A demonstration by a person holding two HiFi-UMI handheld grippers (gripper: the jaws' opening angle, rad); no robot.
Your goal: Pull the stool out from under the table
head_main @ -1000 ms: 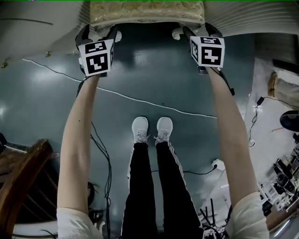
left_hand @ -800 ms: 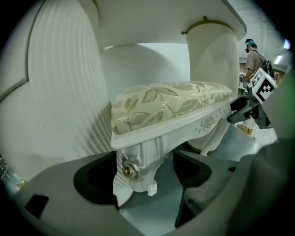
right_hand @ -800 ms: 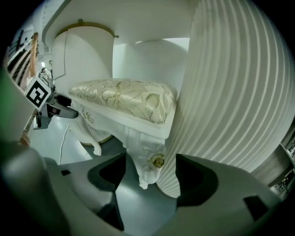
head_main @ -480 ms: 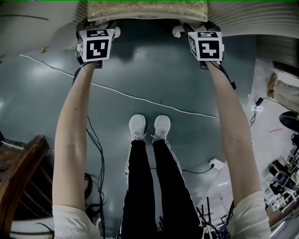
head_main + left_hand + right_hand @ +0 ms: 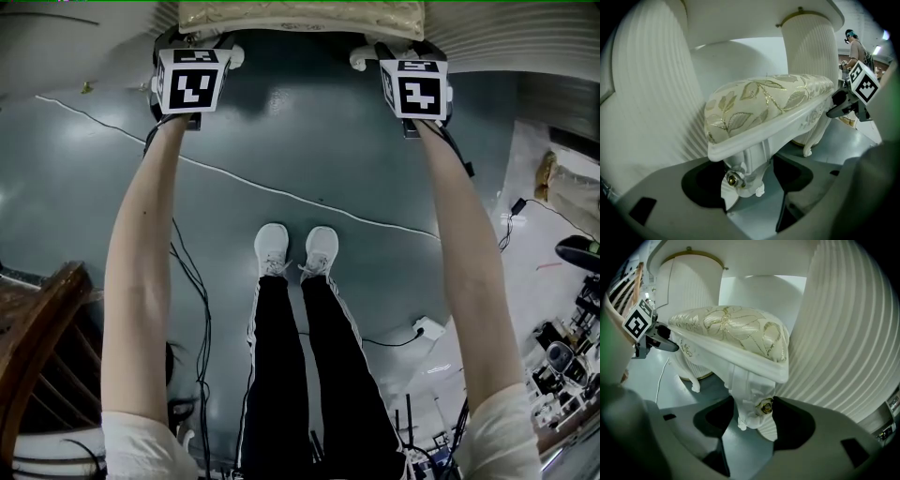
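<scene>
Under table (image 5: 740,21), left tool (image 5: 752,190) and right tool (image 5: 751,425) each clamp stool (image 5: 764,105) leg, seemingly firmly.

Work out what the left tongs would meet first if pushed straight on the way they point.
The stool leg, standing between the left tongs' jaws and seemingly gripped. Past it lies the table's ribbed pedestal, though depth is unclear.

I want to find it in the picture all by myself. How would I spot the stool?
Find the big white table standing on round ribbed pedestals. Tucked between those pedestals, under the tabletop, sits the stool. Nothing else there has a puffy cream cushion with gold leaves on it and curly carved white legs.
</scene>
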